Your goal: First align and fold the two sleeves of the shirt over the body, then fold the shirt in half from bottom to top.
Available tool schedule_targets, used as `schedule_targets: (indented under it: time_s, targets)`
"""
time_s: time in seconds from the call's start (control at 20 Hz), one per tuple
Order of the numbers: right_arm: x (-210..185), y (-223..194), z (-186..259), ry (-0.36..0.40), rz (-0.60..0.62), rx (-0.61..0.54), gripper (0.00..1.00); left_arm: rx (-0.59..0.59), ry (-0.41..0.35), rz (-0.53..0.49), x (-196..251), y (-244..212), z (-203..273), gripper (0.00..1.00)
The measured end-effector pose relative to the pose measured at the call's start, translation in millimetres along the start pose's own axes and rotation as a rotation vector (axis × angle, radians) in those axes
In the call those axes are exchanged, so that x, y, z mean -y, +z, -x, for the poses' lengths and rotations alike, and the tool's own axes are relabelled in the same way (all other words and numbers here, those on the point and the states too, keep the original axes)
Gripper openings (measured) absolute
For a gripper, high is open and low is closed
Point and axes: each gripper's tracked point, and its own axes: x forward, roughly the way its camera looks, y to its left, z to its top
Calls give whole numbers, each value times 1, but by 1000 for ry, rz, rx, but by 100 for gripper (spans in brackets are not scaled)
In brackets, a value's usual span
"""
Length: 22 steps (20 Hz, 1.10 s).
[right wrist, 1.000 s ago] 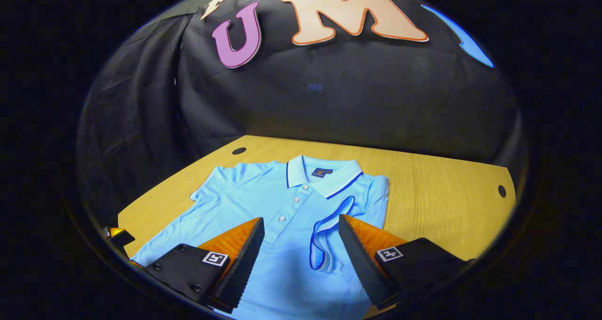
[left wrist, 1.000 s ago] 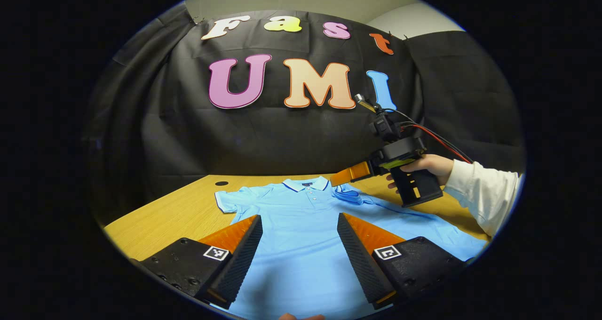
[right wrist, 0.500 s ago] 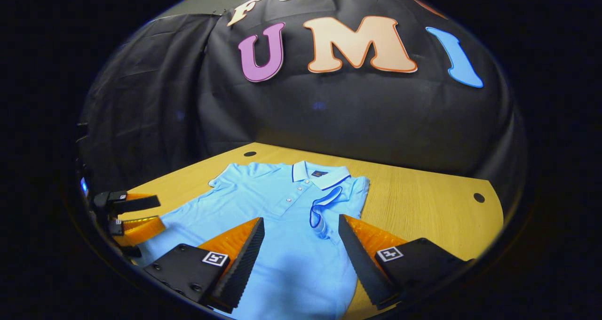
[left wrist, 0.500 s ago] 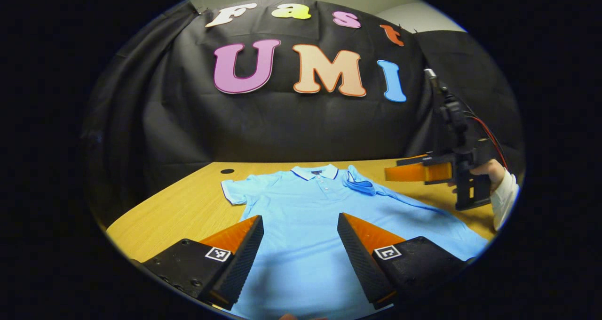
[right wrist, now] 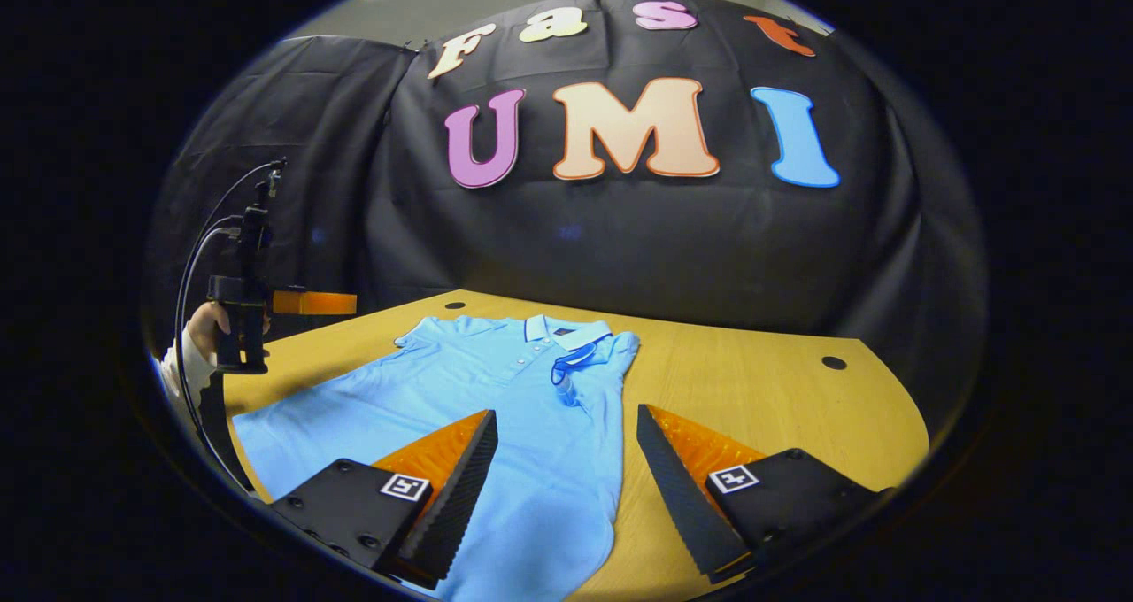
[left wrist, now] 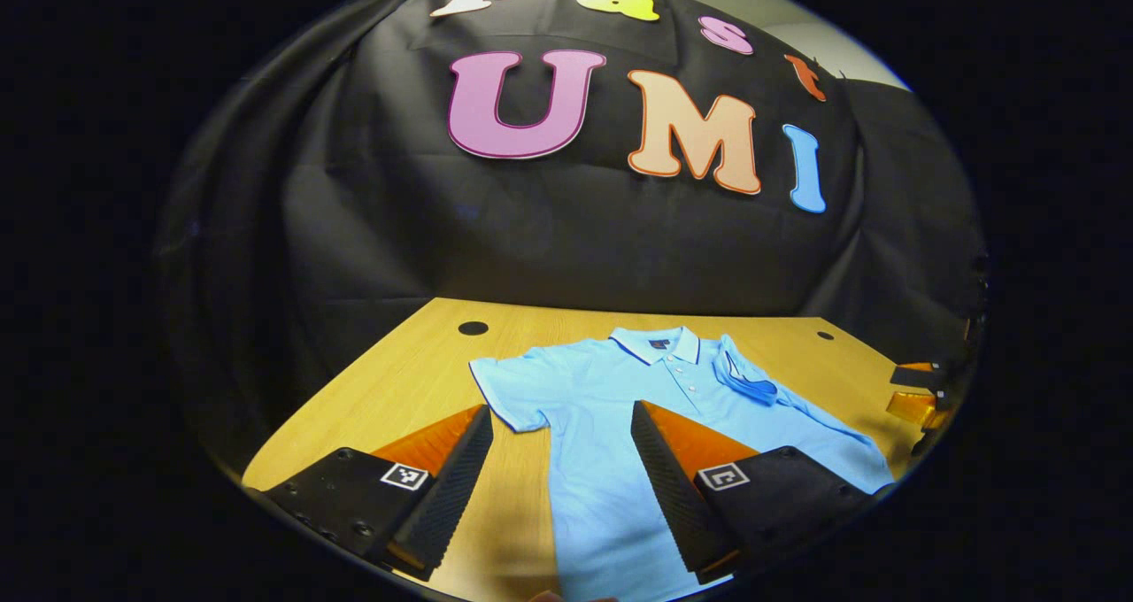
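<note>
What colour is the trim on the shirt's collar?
Dark blue trim on the light blue shirt's collar, clearest in the right gripper view.

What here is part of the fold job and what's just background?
Job:
- light blue polo shirt
- folded-in sleeve
- flat sleeve
- left gripper
- right gripper

Background:
- wooden table
- black cloth wall

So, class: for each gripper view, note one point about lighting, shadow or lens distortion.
Left gripper view: fisheye bends the table edge; a soft shadow lies on the wood between the left gripper fingers. Right gripper view: the polo shirt is evenly lit without glare, and the booth wall bulges outward.
</note>
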Motion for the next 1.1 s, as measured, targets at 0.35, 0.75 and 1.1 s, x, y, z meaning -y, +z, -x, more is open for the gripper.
schedule_targets:
  time_s: [0.35, 0.75, 1.1]
  targets:
    - [-2, 8, 31, -26, -27, 62, 98, -129, -28, 44, -25, 20, -82, 94]
    - [9, 3, 37, -86, 22, 54, 98, -259, 49, 3, -50, -31, -153, 94]
    - [15, 1, 37, -81, -33, 49, 98, -332, 115, -34, -72, -62, -172, 94]
